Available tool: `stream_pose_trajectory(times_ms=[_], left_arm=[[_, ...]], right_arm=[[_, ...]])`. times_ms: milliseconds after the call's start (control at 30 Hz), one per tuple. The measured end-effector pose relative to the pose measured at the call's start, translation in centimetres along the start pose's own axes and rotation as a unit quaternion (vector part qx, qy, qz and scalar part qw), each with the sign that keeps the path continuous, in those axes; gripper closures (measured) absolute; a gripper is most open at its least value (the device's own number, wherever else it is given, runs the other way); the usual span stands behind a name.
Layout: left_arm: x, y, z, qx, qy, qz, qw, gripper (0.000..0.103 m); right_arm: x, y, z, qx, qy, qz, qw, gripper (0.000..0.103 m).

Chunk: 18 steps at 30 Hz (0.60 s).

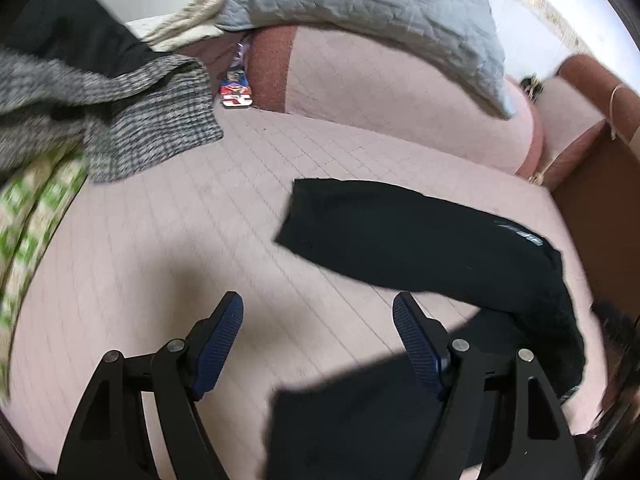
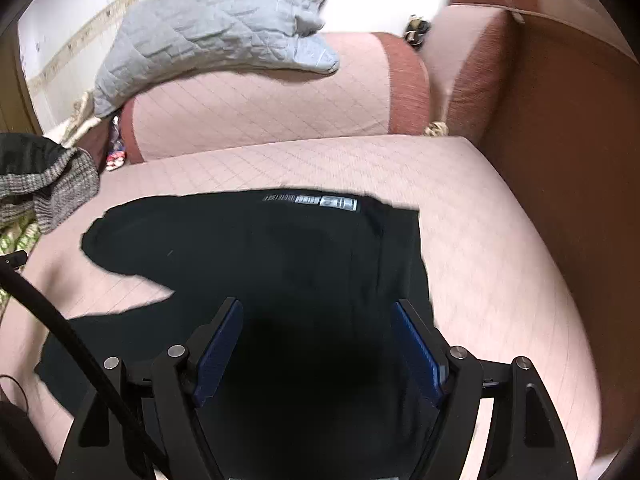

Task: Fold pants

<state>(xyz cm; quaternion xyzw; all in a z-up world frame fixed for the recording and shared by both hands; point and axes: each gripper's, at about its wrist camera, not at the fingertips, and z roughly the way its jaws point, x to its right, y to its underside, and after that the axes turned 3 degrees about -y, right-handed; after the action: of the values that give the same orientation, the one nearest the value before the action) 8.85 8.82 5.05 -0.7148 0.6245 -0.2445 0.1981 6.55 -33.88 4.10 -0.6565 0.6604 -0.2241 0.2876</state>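
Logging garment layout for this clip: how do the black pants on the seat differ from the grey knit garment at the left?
The black pants are plain and dark, with a small printed label; the grey knit garment is speckled and coarse. The pants lie spread flat, legs apart, mid-seat; the knit garment is bunched in a heap at the left edge. The pants lie below the open right gripper; the knit garment lies far from both grippers. Both rest on the pink quilted cover.

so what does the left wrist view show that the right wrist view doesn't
Only the left wrist view: the left gripper, open over bare pink cover, and the far leg end of the pants lying flat.

Only the right wrist view: the right gripper, open above the pants, a black cable, and the armrest up close.

Both: the black pants spread on the sofa, the grey quilt, and the grey knit piled at the left.
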Motion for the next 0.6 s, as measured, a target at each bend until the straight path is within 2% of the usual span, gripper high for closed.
stream_pose_trajectory(times_ms=[67,167,333,433,533,600], left_arm=[[-0.3,-1.8,3.0,-0.019,-0.003,0.003,0.9998,0.026],[-0.5,-4.2,7.8,-0.057,0.011,0.001,0.9983,0.026],[-1.3,-7.6,14.1,-0.068,0.025,-0.016,0.9972,0.026],[-1.6,-9.0,17.5,-0.079,0.036,-0.022,0.9960,0.026],[-0.9,-10.1,18.5,-0.060,0.047,-0.001,0.9971,0.016],[-0.1,-10.4,19.0,-0.059,0.064,0.015,0.9961,0.003]], right_arm=[[0.5,-2.6,2.5,-0.017,0.003,-0.009,1.000,0.022],[1.2,-5.9,7.1,-0.052,0.009,-0.025,0.998,0.022],[1.9,-10.2,12.8,-0.069,0.014,-0.044,0.997,0.022],[2.2,-12.1,16.8,-0.096,-0.006,-0.054,0.994,0.022],[1.8,-12.9,19.9,-0.115,-0.021,-0.064,0.991,0.023],[1.5,-13.0,21.4,-0.127,-0.038,-0.068,0.989,0.023]])
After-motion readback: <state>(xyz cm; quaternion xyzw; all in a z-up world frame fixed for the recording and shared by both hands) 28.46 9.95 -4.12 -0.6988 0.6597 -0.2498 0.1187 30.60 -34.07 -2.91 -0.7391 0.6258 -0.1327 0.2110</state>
